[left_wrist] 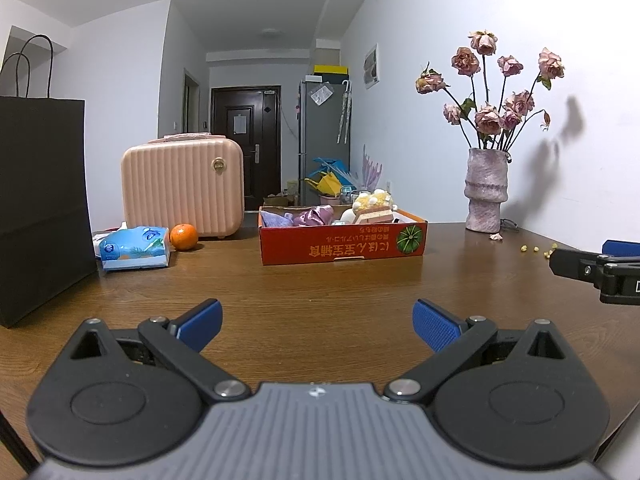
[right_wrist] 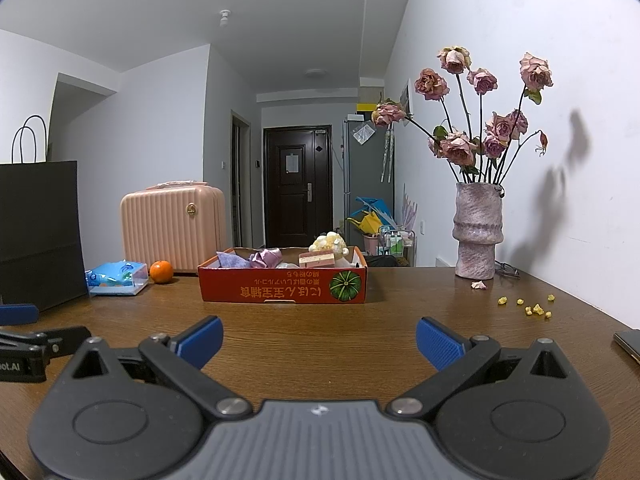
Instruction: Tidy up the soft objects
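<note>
One red cardboard box [left_wrist: 342,240] [right_wrist: 282,285], long side broadside to both cameras with its printed face and melon picture forward, stands on the wooden table [left_wrist: 320,292] [right_wrist: 320,320], well ahead of both grippers. Held in the box: lavender cloth [left_wrist: 276,219] [right_wrist: 229,259], crumpled purple fabric [left_wrist: 314,215] [right_wrist: 266,258], a cake-slice toy [left_wrist: 374,216] [right_wrist: 318,258] and what may be a yellow-white plush [left_wrist: 376,200] [right_wrist: 328,243]. Left gripper [left_wrist: 318,322] and right gripper [right_wrist: 319,340] both have jaws spread wide, gripping nothing, over bare table short of the box.
</note>
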Tool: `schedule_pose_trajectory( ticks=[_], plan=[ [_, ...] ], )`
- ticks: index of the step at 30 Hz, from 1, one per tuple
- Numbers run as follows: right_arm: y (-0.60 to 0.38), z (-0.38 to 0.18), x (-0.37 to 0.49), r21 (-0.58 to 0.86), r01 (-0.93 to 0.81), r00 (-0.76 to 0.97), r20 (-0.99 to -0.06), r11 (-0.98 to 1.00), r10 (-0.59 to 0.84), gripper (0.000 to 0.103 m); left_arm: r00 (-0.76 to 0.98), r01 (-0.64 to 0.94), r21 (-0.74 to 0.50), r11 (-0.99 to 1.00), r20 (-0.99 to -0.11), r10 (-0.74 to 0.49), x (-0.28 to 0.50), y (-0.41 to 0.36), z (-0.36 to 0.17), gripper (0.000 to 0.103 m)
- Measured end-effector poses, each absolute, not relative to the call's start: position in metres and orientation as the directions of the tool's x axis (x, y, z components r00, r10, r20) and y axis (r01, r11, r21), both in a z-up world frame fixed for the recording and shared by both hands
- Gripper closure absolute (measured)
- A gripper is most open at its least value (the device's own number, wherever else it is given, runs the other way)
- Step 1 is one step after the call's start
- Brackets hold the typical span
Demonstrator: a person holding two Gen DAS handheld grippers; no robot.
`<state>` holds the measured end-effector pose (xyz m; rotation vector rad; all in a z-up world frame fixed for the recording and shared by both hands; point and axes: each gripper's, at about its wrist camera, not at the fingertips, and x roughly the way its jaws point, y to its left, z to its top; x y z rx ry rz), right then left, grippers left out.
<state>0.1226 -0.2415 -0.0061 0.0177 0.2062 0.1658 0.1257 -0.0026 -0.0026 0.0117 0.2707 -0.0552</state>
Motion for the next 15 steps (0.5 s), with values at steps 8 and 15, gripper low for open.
schedule_pose_trajectory(
  ticks=[8,15],
  plan=[
    [-0.2415,-0.0064,0.1226,0.035,-0.162,0.965,-0.203,0.986,0.165,0.000,0.960,0.051,0.003,0.999,-0.276,-0.048,0.1270,-0.0019,-0.0031,0.000],
    [-0.2413,-0.0071,0.1226,0.034,-0.162,0.964,-0.210,0.986,0.166,0.000,0.961,0.053,0.000,0.999,-0.272,-0.051,0.1284,0.0000,-0.0046,0.000]
  ],
)
